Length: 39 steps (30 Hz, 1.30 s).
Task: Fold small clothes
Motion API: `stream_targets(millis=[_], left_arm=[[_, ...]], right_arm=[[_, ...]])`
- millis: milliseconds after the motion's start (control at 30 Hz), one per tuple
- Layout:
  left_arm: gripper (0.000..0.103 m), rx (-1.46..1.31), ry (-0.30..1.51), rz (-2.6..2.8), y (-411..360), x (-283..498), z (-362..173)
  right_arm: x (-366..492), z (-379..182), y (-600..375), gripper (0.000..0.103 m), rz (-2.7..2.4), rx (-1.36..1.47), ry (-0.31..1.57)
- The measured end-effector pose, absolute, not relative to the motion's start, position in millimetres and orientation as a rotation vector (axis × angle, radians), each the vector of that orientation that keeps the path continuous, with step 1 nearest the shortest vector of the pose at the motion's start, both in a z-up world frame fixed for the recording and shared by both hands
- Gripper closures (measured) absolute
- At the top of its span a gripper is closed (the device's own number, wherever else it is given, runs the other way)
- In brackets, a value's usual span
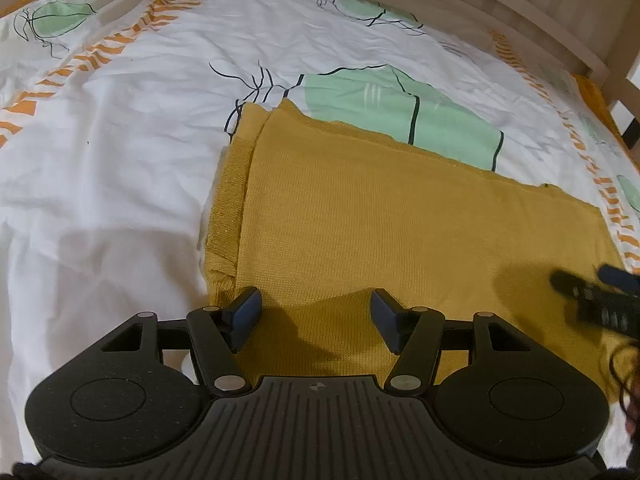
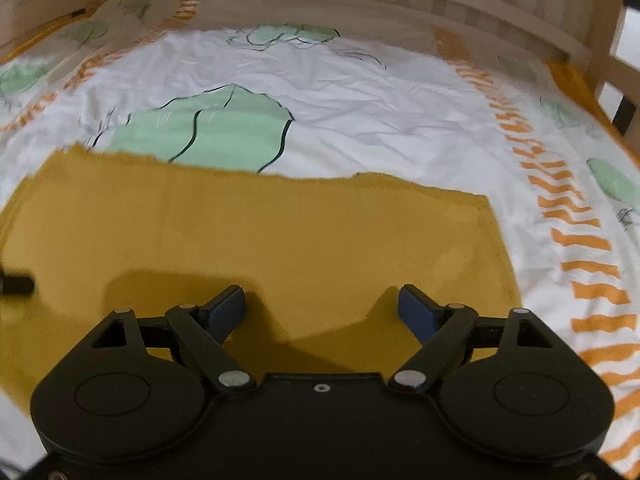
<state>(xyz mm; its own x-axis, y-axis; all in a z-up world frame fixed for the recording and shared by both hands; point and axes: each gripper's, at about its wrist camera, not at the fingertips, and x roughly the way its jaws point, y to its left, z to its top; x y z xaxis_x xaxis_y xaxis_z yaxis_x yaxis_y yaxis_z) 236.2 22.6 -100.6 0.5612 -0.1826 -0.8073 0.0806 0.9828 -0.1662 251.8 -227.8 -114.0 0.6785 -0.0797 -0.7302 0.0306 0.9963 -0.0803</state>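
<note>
Here both tools (image 1: 316, 314) (image 2: 322, 312) hover spread above the mustard garment (image 1: 400, 220).

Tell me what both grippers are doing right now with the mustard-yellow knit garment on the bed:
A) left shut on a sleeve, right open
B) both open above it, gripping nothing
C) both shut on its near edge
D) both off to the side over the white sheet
B: the left gripper and right gripper each show fingers spread wide, with the flat mustard-yellow knit garment visible in the gap and no fabric pinched.
</note>
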Motion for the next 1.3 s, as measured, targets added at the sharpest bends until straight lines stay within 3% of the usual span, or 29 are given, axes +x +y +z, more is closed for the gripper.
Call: stream_targets(millis=[367,600,833,1300], left_arm=[[0.044,-0.102,0.942,-0.158,22.2,232.7,-101.7],[0.044,-0.121,0.93,-0.156,23.3,232.3,-102.3],[0.039,-0.141,0.925,-0.134,20.1,231.9,-101.6],[0.04,-0.198,0.927,-0.144,14.1,231.7,-88.4]], right_arm=[[208.9,-106.8,-256.7,0.014,0.024,-0.02,0.813],[185.9,-94.6,-342.3,0.006,-0.005,0.307,0.783],[203.8,-129.7,-394.5,0.003,0.083,0.726,0.898],[225.5,-145.5,-403.6,0.0,0.23,0.847,0.936]])
